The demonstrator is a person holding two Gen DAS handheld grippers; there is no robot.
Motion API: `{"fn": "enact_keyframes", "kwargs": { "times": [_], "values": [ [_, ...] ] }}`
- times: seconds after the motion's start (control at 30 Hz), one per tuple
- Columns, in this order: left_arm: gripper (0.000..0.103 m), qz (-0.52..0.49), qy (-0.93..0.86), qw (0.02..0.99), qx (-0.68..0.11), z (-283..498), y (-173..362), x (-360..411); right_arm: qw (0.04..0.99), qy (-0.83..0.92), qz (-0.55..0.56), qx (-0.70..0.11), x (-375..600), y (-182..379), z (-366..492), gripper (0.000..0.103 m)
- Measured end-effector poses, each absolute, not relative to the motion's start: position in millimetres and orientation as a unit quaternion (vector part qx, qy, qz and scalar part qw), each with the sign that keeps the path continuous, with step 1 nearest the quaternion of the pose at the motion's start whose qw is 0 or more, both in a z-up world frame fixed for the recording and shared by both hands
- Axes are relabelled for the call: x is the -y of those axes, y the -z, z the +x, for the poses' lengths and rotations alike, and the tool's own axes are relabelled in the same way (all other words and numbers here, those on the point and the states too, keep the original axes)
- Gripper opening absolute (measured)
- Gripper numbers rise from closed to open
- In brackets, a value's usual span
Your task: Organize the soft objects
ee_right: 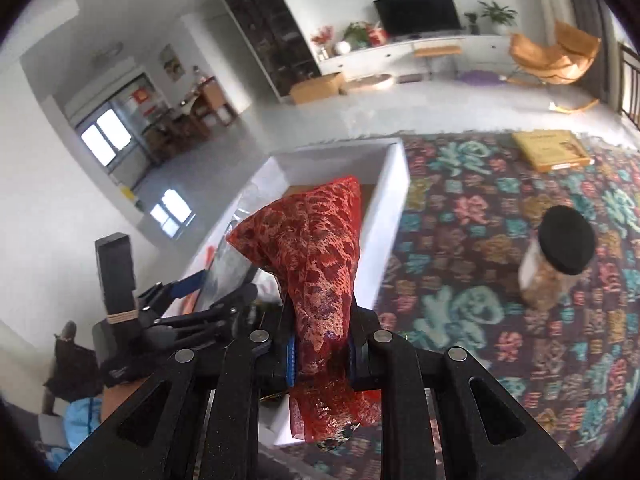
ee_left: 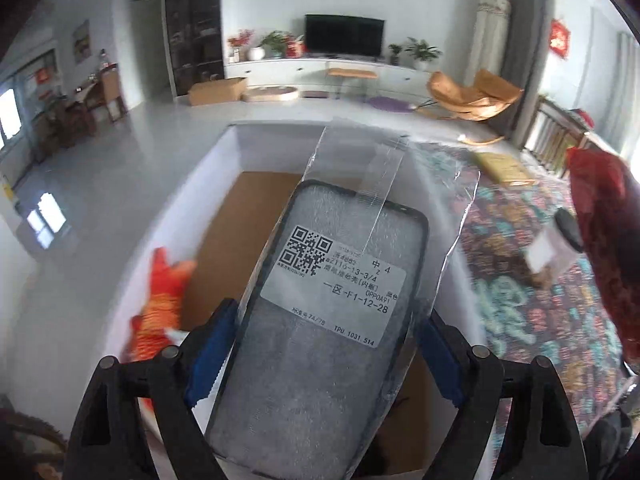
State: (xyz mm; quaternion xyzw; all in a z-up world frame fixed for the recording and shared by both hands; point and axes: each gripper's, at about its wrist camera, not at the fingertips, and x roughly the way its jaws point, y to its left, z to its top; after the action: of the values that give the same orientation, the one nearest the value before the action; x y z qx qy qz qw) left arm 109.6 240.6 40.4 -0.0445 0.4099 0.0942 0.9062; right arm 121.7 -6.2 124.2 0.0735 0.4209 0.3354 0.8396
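Red lace cloth (ee_right: 316, 264), leopard-like pattern. Phone case (ee_left: 320, 340): black rim, grey inside, white label. Box (ee_right: 384, 216): white walls, brown floor. Orange plush toy (ee_left: 160, 304). Rug (ee_right: 500, 280): dark, teal-pink motifs. Jar (ee_right: 560, 256): black lid.

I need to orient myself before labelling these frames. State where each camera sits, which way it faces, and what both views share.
Left wrist: sits on the left gripper, facing down-forward over the white box; its blue-padded fingers clamp a bagged black phone case.
Right wrist: sits on the right gripper, same direction; shut on red lace cloth.
Shared: white box, patterned rug, black-lidded jar, television.
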Motion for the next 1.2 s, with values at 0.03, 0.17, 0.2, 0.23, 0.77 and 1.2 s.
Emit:
{"fn": "enact_keyframes", "kwargs": {
  "times": [0.03,0.17,0.2,0.23,0.77,1.2],
  "values": [
    [0.086,-0.039,-0.113,0.9,-0.418,105.7,-32.3,-251.9,0.834,-0.344,0.076,-0.426,-11.3,-117.1,119.8,0.029],
    [0.093,-0.017,-0.162,0.889,-0.427,90.7,-15.1,-274.2,0.794,-0.373,0.1,-0.469,-59.5,-75.0,120.3,0.066],
    [0.097,-0.013,-0.171,0.89,-0.423,88.0,-14.5,-274.7,0.785,-0.371,0.098,-0.486,-63.8,-63.1,122.2,0.066],
    [0.098,-0.01,-0.179,0.892,-0.416,85.7,-14.1,-274.4,0.778,-0.368,0.097,-0.5,-67.9,-53.3,123.8,0.066],
    [0.098,-0.084,-0.188,0.899,-0.387,35.8,-55.1,-244.5,0.835,-0.291,-0.061,-0.463,-58.2,-92.7,85.1,0.068],
    [0.098,-0.046,-0.2,0.903,-0.378,22.3,-57.1,-236.4,0.84,-0.269,-0.11,-0.457,-71.4,-92.8,71.0,0.068]
  ]
}}
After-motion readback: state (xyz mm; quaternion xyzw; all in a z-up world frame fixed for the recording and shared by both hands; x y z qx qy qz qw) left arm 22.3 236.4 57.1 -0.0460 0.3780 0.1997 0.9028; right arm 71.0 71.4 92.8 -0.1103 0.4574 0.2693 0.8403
